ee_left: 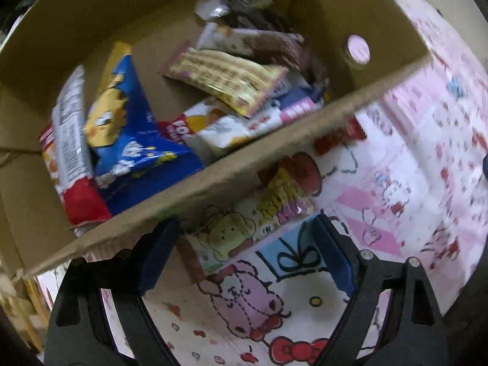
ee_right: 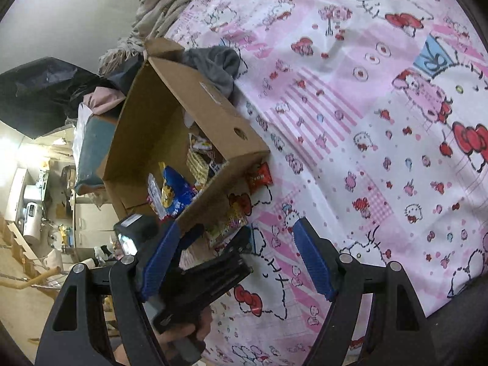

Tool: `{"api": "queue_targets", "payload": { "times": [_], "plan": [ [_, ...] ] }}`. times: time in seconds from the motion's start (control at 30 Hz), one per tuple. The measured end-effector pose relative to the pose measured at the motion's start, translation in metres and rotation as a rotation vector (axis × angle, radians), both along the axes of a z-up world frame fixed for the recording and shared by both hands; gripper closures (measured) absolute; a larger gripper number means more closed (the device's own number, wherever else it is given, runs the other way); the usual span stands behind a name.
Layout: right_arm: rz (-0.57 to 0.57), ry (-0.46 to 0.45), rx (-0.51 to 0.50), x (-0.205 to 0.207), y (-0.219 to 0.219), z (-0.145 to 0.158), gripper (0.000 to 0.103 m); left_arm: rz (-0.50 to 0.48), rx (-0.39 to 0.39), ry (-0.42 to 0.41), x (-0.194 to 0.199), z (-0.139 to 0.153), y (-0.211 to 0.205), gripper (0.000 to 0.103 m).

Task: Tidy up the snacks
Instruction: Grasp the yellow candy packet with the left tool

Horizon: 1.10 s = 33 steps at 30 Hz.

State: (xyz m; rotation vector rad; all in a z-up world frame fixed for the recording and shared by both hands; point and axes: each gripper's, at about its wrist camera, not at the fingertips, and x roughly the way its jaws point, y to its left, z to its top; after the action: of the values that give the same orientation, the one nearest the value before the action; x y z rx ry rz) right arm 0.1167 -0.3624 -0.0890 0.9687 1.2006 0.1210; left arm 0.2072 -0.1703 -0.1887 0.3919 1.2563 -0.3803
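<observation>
An open cardboard box (ee_left: 305,140) holds several snack bags, among them a blue bag (ee_left: 134,140), a red and white bag (ee_left: 70,152) and a yellow wafer packet (ee_left: 225,76). Outside its near wall, a packet with a yellow cartoon dog (ee_left: 241,228) lies on the bed sheet. My left gripper (ee_left: 244,244) hangs open right over this packet, one blue pad on each side, not touching it. A small red packet (ee_left: 338,138) lies further along the wall. My right gripper (ee_right: 236,238) is open and empty above the sheet; beyond it I see the box (ee_right: 189,103), the dog packet (ee_right: 227,228) and the red packet (ee_right: 259,177).
The pink cartoon-print sheet (ee_right: 366,152) covers the bed to the right. A grey cloth (ee_right: 219,64) lies behind the box, a rumpled blanket (ee_right: 158,3) beyond it. Left of the bed are cluttered furniture and floor (ee_right: 36,213). A hand (ee_right: 183,335) holds the left tool.
</observation>
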Motion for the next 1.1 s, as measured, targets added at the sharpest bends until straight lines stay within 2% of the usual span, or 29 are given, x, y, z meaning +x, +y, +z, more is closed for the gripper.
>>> {"api": "queue_targets", "payload": {
  "times": [0.03,0.07,0.1,0.2,0.27,0.3,0.37,0.57,0.7,0.77,0.83,0.9,1.0,1.03,1.1],
  "plan": [
    [0.002,0.002,0.004,0.000,0.001,-0.001,0.023,-0.015,0.002,-0.009,-0.001,0.000,-0.002,0.018],
    [0.004,0.002,0.003,0.001,0.002,-0.001,0.023,-0.038,-0.006,-0.015,-0.002,0.001,-0.004,0.025],
    [0.005,0.000,0.000,0.001,0.002,0.000,0.023,-0.052,-0.020,-0.007,-0.002,0.001,-0.006,0.036],
    [0.003,0.002,-0.003,0.002,0.002,-0.001,0.023,-0.080,-0.051,0.023,-0.005,0.003,-0.012,0.056],
    [0.000,0.020,-0.020,0.003,0.003,-0.003,0.023,-0.120,-0.046,0.027,-0.013,0.004,-0.018,0.065],
    [-0.004,0.026,-0.020,0.003,0.003,-0.005,0.023,-0.139,-0.047,0.031,-0.018,0.005,-0.020,0.074],
    [-0.007,0.038,-0.016,0.003,0.004,-0.007,0.023,-0.150,-0.046,0.040,-0.027,0.005,-0.020,0.080],
    [-0.030,0.055,-0.030,-0.001,0.001,-0.010,0.023,-0.109,-0.040,0.064,-0.056,0.009,-0.012,0.080],
    [-0.023,0.086,-0.079,-0.005,0.002,-0.018,0.021,0.026,-0.033,0.121,-0.079,0.022,0.012,0.080],
    [-0.012,0.109,-0.172,-0.007,0.006,-0.025,0.018,0.135,-0.021,0.151,-0.087,0.030,0.032,0.080],
    [0.017,0.133,-0.312,-0.007,0.017,-0.035,0.016,0.229,-0.067,0.191,-0.094,0.037,0.053,0.080],
    [0.073,0.135,-0.435,-0.007,0.035,-0.047,0.016,0.286,-0.071,0.156,-0.100,0.044,0.067,0.080],
    [0.182,0.076,-0.572,-0.001,0.068,-0.058,0.015,0.360,-0.082,0.088,-0.104,0.052,0.079,0.080],
    [0.201,0.017,-0.634,0.002,0.079,-0.057,0.015,0.386,-0.094,0.075,-0.101,0.055,0.087,0.080],
    [0.217,-0.042,-0.681,0.006,0.091,-0.059,0.015,0.421,-0.117,0.055,-0.099,0.060,0.093,0.080]
  ]
}}
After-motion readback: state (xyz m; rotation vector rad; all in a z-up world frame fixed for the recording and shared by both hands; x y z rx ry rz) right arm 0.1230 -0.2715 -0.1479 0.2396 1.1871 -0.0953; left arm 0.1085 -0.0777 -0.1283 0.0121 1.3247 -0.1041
